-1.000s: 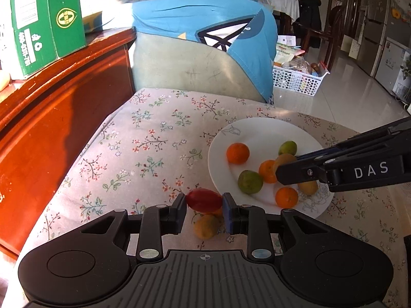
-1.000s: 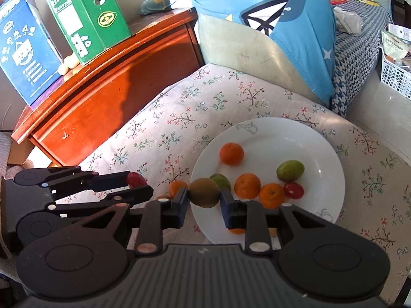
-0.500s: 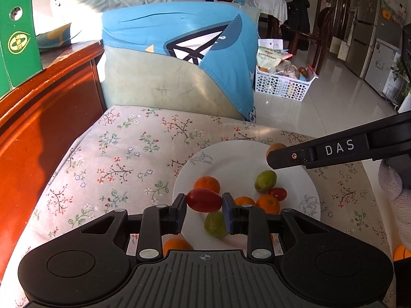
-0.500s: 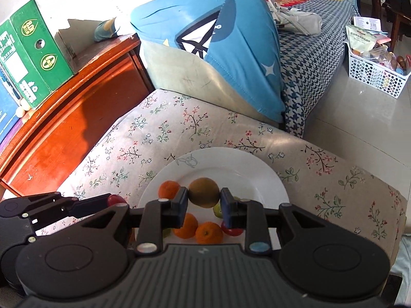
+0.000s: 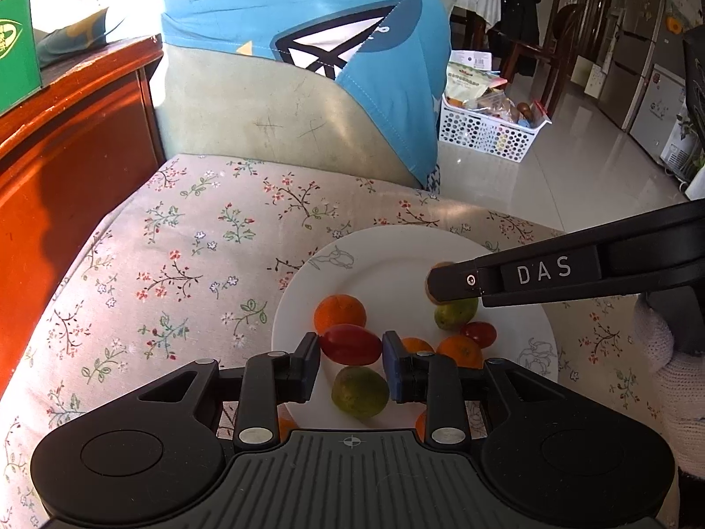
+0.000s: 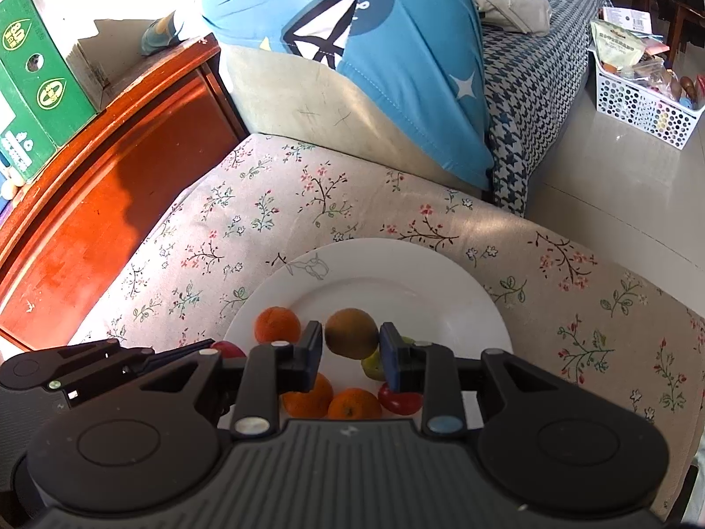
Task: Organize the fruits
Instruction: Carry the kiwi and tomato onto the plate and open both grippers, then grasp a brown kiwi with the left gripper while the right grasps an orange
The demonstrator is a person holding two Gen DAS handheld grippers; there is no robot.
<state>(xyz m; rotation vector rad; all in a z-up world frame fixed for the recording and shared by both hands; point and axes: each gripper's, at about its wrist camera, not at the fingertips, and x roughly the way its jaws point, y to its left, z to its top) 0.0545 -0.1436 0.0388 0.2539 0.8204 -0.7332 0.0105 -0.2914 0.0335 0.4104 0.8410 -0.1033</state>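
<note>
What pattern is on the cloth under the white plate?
Small floral sprigs, red and white blossoms on dark branches, over a beige cloth; clearest in the right wrist view.

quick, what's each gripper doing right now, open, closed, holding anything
Left gripper: closed on a red fruit, above the white plate.
Right gripper: jaws opening, brownish-green fruit still between them, over the plate.

My two wrist cameras look steeply down, close over the white plate (image 5: 520, 260) (image 6: 462, 282) — both share it.
</note>
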